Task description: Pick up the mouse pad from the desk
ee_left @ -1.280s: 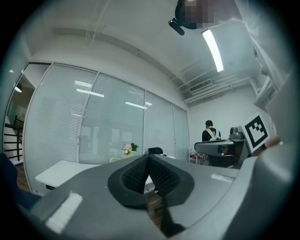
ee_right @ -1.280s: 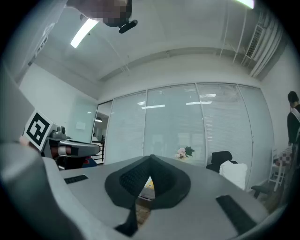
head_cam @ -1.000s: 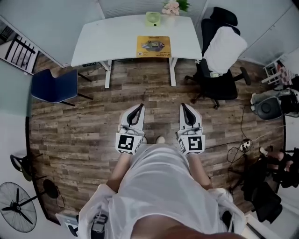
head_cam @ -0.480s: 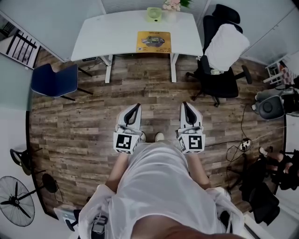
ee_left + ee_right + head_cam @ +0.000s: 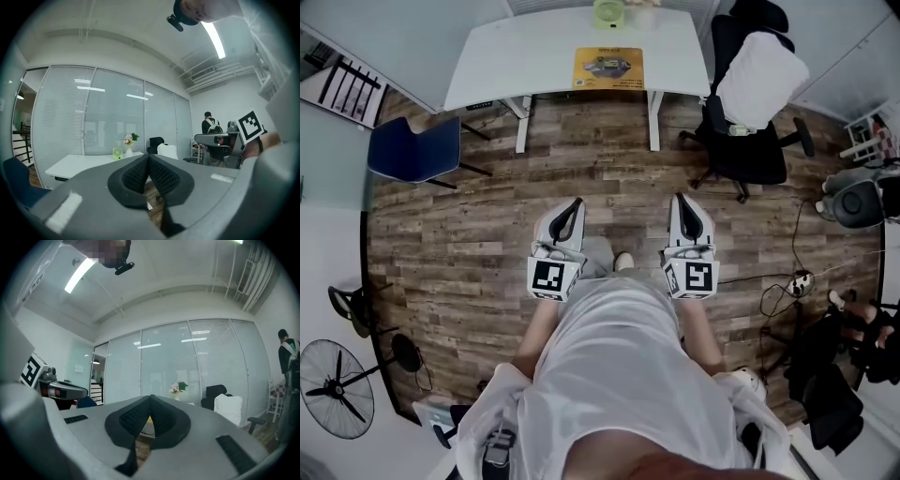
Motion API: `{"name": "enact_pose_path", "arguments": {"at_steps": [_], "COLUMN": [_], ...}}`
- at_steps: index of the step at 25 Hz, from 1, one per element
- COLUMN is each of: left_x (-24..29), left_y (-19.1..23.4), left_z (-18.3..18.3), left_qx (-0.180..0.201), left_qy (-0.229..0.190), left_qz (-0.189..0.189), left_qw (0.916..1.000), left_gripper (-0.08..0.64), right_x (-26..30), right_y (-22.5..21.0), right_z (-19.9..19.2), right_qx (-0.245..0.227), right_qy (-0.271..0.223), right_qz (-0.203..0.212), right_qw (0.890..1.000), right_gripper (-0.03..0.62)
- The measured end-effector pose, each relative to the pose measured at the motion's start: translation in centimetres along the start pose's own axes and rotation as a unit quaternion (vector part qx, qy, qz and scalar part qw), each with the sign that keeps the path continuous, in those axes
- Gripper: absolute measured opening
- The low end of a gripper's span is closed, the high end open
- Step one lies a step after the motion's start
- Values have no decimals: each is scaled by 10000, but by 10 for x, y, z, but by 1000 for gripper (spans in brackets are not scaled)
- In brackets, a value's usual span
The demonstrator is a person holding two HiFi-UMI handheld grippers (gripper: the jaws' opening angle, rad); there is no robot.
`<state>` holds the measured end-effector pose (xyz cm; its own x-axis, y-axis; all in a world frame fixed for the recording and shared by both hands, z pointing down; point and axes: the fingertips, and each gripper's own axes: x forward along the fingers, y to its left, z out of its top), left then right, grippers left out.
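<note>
- Left gripper (image 5: 576, 202) hangs level above the floor (image 5: 487, 225), fingers (image 5: 135, 177) pressed together, empty.
- Mouse pad (image 5: 608, 68) lies flat on the desk (image 5: 516, 56), well ahead of both grippers.
- Right gripper (image 5: 679, 197) sits alongside, fingers closed on nothing.

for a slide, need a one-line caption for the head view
Shut and empty, the left gripper and right gripper face a white desk bearing a yellow rectangular mouse pad.
</note>
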<state>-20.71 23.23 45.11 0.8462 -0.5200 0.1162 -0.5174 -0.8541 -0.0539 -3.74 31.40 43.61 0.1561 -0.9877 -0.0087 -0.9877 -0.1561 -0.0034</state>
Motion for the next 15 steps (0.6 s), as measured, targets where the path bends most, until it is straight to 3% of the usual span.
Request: {"name": "enact_pose_path", "arguments": {"at_steps": [8,12,15], "left_x": [27,52,74], "left_y": [-10,-6,9], "left_z": [-1,-7,-14], "left_qx": [7,2,-202], "left_qy": [74,96,106], "left_qz": [-143,-144,-26], "left_qw": [9999,9999,9997], "left_gripper": [-8,-8,-8], "right_x": [1,24,48], "right_y": [-27,-38,-44], "right_z": [-7,-13,-11], "right_qx": [18,-72,-190], "right_qy": [102,150,186], "right_qz": [-162,-103,-6], "right_qw": [9998,9998,9996], "right_gripper": [2,2,2]}}
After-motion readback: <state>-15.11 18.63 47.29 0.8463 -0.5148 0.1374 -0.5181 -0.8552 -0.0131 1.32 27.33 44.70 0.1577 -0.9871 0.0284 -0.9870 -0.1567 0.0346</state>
